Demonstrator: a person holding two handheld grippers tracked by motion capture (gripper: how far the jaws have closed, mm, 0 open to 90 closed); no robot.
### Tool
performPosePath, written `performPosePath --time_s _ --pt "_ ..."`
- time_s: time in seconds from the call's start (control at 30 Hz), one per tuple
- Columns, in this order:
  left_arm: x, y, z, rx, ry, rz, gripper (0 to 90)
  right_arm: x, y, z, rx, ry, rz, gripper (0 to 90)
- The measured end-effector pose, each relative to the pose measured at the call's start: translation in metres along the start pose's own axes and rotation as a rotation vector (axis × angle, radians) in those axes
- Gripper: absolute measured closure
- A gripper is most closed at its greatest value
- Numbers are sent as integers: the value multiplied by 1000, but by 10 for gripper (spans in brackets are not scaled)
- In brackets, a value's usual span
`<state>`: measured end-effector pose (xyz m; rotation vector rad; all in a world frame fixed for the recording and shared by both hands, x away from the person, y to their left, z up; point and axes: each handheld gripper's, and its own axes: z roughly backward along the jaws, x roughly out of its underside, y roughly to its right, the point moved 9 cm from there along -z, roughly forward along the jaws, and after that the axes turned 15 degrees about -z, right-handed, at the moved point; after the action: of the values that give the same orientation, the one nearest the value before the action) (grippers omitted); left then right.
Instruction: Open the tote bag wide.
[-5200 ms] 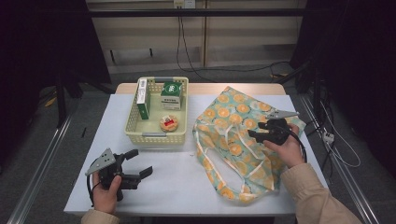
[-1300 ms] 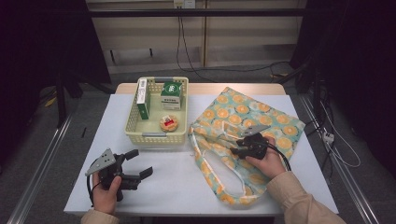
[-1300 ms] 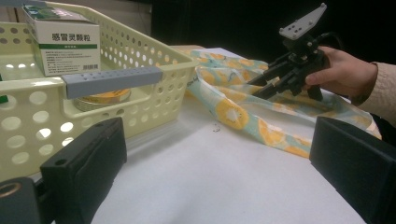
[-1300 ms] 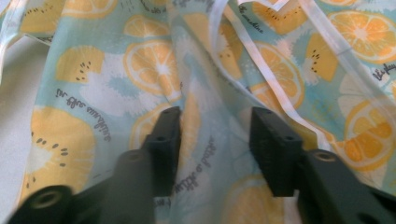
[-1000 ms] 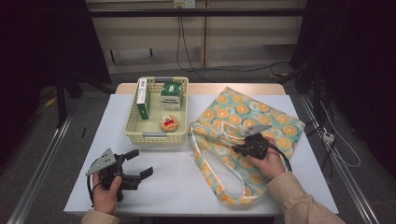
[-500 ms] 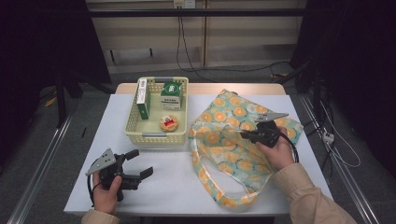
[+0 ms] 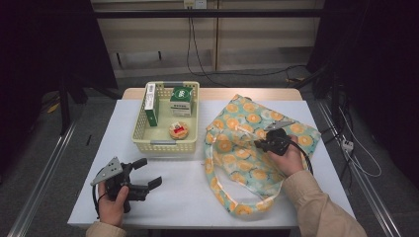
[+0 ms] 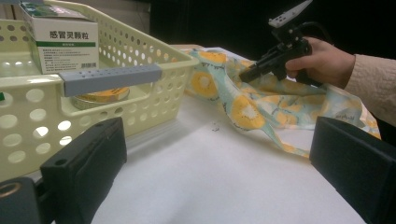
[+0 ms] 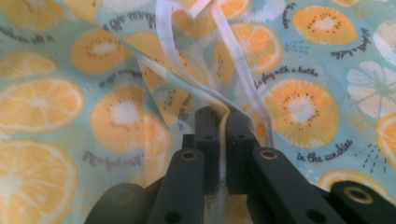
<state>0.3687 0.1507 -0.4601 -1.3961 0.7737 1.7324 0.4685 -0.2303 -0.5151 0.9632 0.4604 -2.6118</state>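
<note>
Right gripper (image 9: 219, 116) pinches the bag (image 7: 247, 148) fabric beside the basket (image 7: 143, 140)—left gripper (image 7: 148, 173) idle, open (packing not begun).

box (image 8: 60, 42): "感冒灵颗粒" | bag (image 9: 299, 70): "in the sunshine", "play with a bathe"
</note>
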Motion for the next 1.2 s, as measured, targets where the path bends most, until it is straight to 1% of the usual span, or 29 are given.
performPosePath --time_s 0.07,0.13,0.23,0.33,0.4,0.47,0.5,0.6,0.67,0.73,0.83,0.9,0.93,1.0,1.1,1.17,1.2 --pt "0 0 0 1 0 0 36 2 0 -1 -1 0 -5 812" --pt "0 0 0 -1 -1 2 36 1 -1 0 -4 18 -8 728" --pt "0 0 0 0 0 1 36 -1 -5 6 -7 34 -24 657" --pt "0 0 0 1 1 2 36 -4 -11 13 -7 46 -12 577" --pt "0 0 0 0 0 2 36 -7 -16 18 -20 54 -2 534" --pt "0 1 0 1 -1 1 36 -10 -18 23 -12 73 5 471" --pt "0 1 0 2 -1 1 36 -11 -19 25 -4 81 0 444" --pt "0 1 0 3 -2 -1 36 -15 -22 31 -8 97 17 436" --pt "0 1 0 3 -1 0 36 -17 -25 35 -14 104 17 439" --pt "-1 1 0 2 0 -1 36 -18 -29 38 -35 112 17 472" --pt "-1 1 0 2 0 -3 36 -20 -37 41 -43 110 40 479" --pt "-1 1 0 1 0 -1 36 -20 -43 43 -52 103 54 518" --pt "-1 1 0 1 1 -1 36 -20 -46 44 -57 104 63 518" --pt "-1 1 0 1 1 -1 36 -18 -54 45 -85 95 64 523" --pt "-1 1 0 1 0 -2 36 -16 -68 47 -123 89 85 559" --pt "-2 2 0 2 2 0 36 -14 -77 47 -153 86 87 613" --pt "-2 2 0 1 3 0 36 -12 -81 47 -166 80 93 662"
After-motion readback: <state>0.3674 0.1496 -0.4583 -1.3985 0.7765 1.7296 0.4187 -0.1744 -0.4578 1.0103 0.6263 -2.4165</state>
